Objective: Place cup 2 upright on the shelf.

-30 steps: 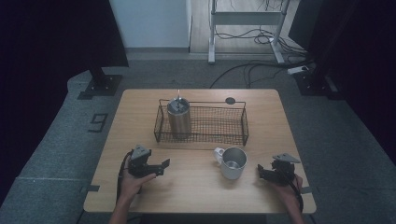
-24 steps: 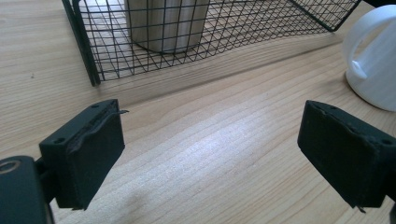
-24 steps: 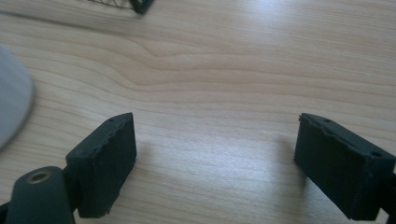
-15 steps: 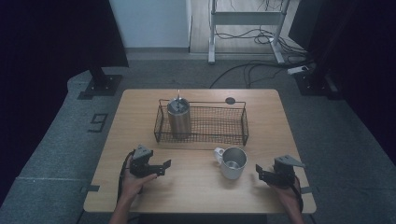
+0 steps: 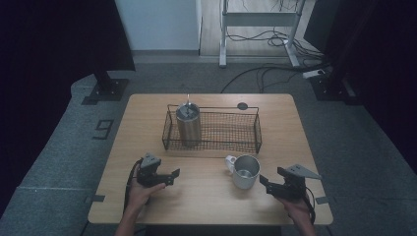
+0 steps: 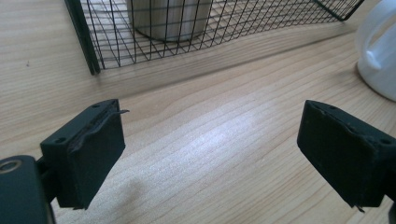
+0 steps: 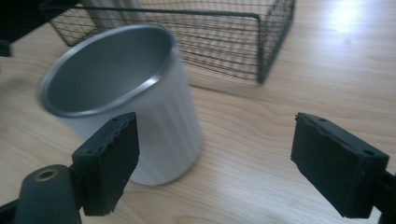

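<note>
Wooden counter: one mug upright, mouth up, handle toward wire basket. Right hand-held gripper agape, empty, beside mug; left hand-held gripper agape, empty.

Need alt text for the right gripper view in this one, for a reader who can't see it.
The right gripper, jaws open with nothing between them, points at a white mug with a metal interior standing upright on the wooden table. Behind the mug is a black wire basket.
</note>
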### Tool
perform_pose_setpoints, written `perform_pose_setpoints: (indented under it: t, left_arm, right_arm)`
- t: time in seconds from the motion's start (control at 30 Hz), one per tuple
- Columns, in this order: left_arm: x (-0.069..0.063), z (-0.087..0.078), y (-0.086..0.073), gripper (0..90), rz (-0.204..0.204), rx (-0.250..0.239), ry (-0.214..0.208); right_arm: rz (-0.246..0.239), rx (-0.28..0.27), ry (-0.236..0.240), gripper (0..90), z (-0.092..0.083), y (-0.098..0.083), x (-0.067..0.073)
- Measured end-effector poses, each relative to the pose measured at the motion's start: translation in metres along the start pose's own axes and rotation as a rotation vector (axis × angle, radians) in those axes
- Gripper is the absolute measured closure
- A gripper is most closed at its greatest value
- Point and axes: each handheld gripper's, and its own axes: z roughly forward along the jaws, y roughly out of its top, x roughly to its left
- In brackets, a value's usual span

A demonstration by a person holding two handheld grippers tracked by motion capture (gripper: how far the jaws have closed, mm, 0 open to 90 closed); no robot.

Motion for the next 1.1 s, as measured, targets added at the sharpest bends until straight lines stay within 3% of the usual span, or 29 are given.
perform_pose_setpoints:
  t: [0.3, 0.73, 1.1]
  left_arm:
    - [0.0, 0.002, -0.001, 7.6, 0.006, 0.013, 0.001]
    - [0.003, 0.004, -0.004, 8.3, -0.011, 0.023, 0.002]
    - [0.004, 0.002, -0.003, 9.5, -0.022, 0.02, -0.007]
  right_arm:
    - [-0.028, -0.022, 0.058, 13.9, -0.002, 0.004, 0.014]
    - [-0.097, -0.025, 0.075, 11.1, 0.006, 0.015, 0.034]
    - [-0.121, 0.001, 0.085, 4.3, 0.024, 0.019, 0.041]
